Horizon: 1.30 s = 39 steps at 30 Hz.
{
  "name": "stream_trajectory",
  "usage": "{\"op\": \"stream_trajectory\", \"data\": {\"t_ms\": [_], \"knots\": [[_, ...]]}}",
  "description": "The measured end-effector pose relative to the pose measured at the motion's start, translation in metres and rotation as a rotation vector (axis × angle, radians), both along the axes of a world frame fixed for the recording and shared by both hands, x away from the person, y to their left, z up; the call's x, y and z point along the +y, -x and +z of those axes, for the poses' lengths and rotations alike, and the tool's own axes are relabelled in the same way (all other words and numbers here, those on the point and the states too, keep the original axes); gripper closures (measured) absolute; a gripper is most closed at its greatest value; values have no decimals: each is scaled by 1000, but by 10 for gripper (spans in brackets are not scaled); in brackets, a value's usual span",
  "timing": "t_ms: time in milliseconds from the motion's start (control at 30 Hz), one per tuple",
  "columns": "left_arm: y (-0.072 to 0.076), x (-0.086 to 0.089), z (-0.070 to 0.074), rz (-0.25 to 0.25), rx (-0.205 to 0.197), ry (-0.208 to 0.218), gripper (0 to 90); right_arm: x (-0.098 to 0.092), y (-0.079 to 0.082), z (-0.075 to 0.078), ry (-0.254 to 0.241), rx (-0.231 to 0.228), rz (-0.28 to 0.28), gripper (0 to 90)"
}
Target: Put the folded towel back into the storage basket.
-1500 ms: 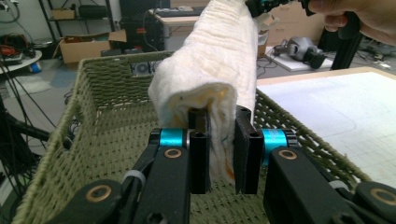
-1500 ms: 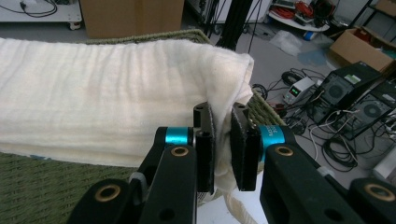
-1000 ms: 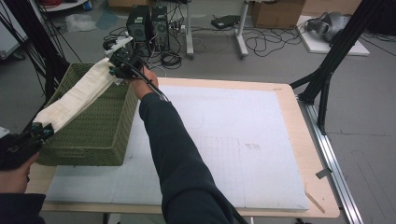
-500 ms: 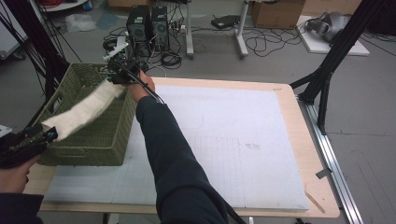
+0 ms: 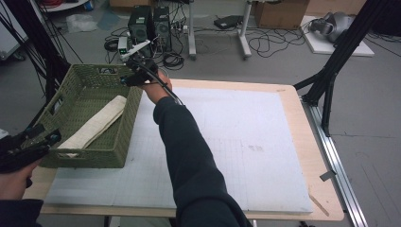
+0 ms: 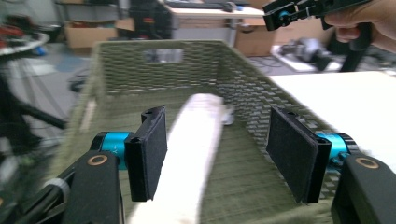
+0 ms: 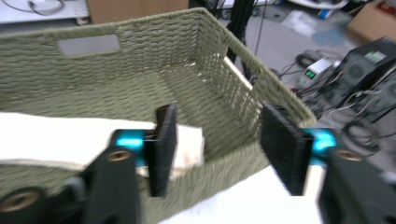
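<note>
Dropped since before, towel [image 5: 94, 126] lies inside basket [image 5: 128, 124], both my jaws just opening, empty; withdrawing carelessly could snag its rim.

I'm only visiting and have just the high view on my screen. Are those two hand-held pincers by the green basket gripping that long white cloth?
Observer: The left one isn't. In the left gripper view, the left gripper has just been opening. The white cloth runs between its jaws down on the basket's floor, and neither pad presses on it.
Operator: And the one held at the far corner?
Observer: The right gripper view shows the right gripper open too, its jaws having just been opening. Between them is the woven wall of the green basket, not the cloth. The cloth's end lies inside the basket, off to the side of one jaw.
</note>
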<state>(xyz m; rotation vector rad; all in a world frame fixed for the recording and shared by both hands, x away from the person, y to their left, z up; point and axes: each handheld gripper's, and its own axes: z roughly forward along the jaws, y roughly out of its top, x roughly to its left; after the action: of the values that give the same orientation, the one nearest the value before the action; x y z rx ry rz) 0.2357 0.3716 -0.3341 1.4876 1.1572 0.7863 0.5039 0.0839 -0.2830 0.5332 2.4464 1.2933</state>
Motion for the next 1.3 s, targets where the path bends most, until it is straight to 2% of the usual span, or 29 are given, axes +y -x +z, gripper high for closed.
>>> {"op": "stream_trajectory", "data": {"t_ms": [67, 133, 233, 333, 500, 633, 733, 1033, 1133, 1300], "knots": [[-4, -8, 0, -35, 9, 9, 340, -12, 4, 2, 1, 9, 15, 373], [-8, -17, 0, -52, 16, 16, 301, -27, 8, 3, 10, -2, 25, 329], [-14, -29, 1, -80, 22, 29, 249, -46, 12, 5, 14, 21, 19, 283], [-20, -42, 1, -116, 15, 44, 237, -71, 17, 9, -3, 26, 5, 244], [-30, -68, 1, -178, 16, 33, 208, -120, 29, 13, 2, 24, -20, 219], [-38, -89, 0, -219, 7, 30, 209, -166, 42, 12, -6, 21, -63, 216], [-44, -104, -1, -252, 8, 33, 209, -198, 54, 11, -32, 20, -90, 208], [-57, -146, -6, -350, 6, 34, 213, -275, 93, -7, -90, 31, -181, 177], [-59, -158, -10, -374, 11, 32, 213, -294, 110, -18, -78, 25, -224, 166], [-62, -176, -15, -411, 19, 21, 215, -318, 131, -33, -103, 29, -269, 148]]}}
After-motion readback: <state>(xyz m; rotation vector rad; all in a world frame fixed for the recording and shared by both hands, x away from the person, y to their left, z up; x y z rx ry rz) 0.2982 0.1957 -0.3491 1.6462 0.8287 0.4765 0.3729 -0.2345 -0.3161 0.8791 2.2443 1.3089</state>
